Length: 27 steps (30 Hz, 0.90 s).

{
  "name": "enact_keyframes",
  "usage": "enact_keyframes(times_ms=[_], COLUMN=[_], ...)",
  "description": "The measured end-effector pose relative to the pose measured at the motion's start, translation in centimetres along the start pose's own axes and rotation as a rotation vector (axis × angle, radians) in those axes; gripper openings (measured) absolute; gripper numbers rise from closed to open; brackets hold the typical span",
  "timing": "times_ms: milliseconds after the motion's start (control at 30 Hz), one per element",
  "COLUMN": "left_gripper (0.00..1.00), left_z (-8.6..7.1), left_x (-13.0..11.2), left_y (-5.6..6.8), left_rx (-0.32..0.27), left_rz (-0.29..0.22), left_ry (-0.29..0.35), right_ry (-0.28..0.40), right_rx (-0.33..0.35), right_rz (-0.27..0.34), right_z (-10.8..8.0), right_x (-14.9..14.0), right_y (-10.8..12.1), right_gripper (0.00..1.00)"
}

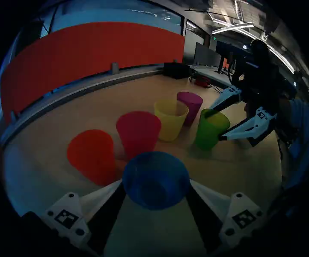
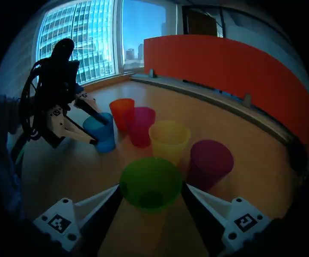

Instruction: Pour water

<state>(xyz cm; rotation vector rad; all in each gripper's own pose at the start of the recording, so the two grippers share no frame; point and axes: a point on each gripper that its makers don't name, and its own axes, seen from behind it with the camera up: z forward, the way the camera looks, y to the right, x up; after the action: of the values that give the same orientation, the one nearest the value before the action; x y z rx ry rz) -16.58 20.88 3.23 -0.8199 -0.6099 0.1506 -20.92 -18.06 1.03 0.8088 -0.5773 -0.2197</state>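
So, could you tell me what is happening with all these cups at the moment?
A person holds a gripper in each hand at a wooden table with six plastic cups. The left gripper is closed on the blue cup and the right gripper on the green cup; both cups are upright, so no pouring has begun. The orange cup, pink cup, yellow cup and purple cup stand untouched in a row beside them. Whether any cup holds water cannot be told.

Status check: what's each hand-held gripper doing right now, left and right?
Left hand-held gripper: closed on the blue cup.
Right hand-held gripper: closed on the green cup.
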Motion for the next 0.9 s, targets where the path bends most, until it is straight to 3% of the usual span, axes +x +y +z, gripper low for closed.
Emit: enact_keyframes(times_ms=[233,400,567,900], left_gripper=[0.87,0.87,0.87,0.87], left_z=[0.1,0.0,-0.1,-1.4], left_x=[-0.1,-0.1,-0.1,0.8], left_y=[0.2,0.3,0.3,0.6], left_rx=[-0.009,-0.013,-0.014,-0.010], left_rz=[-0.001,0.001,0.000,0.002], left_ry=[-0.009,-0.010,-0.008,0.023], right_ry=[0.003,0.008,0.029,0.077], right_rx=[0.001,0.006,-0.005,-0.013], right_rz=[0.003,0.003,0.002,0.007], right_z=[0.1,0.3,0.1,-1.6], right_x=[0.0,0.1,0.5,2.3], right_y=[-0.1,-0.2,-0.1,-0.3], right_gripper=[0.99,0.91,0.91,0.91])
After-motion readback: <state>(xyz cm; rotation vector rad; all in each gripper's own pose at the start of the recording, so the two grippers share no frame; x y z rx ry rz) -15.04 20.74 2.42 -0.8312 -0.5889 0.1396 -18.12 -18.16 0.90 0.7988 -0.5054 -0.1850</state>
